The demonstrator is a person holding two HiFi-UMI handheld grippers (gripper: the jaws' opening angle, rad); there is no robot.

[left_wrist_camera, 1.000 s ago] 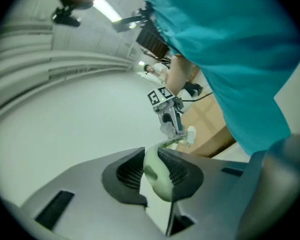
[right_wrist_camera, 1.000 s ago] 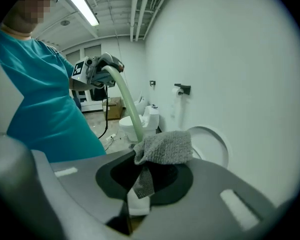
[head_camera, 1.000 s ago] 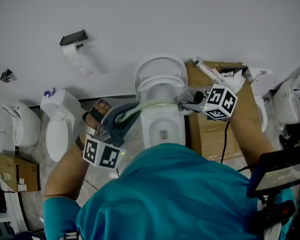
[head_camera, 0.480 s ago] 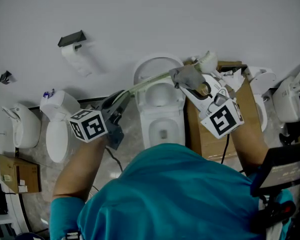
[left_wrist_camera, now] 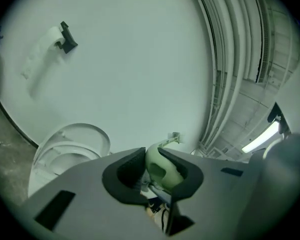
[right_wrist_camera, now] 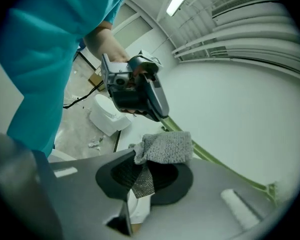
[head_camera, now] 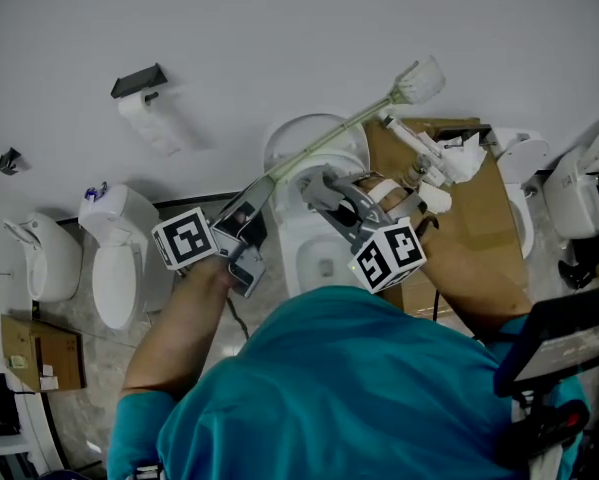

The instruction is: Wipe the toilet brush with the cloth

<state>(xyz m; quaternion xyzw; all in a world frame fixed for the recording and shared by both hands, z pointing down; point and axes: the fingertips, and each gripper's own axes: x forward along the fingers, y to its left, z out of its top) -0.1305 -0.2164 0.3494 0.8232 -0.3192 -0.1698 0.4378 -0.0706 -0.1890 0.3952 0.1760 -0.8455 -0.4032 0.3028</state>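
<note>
My left gripper (head_camera: 251, 200) clamps the brush (head_camera: 351, 126) by its handle end, head out at one o'clock, I reckon to leave the shaft free for wiping. My right gripper (head_camera: 324, 190) pinches the cloth (right_wrist_camera: 165, 146) just beside it.

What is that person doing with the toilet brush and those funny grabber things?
A person in a teal top is cleaning a toilet brush over a white toilet. The left gripper has its jaws shut on the brush's pale green handle and holds it slanting up toward the wall. The right gripper pinches a grey cloth close to that handle. I cannot tell whether the cloth touches it.
</note>
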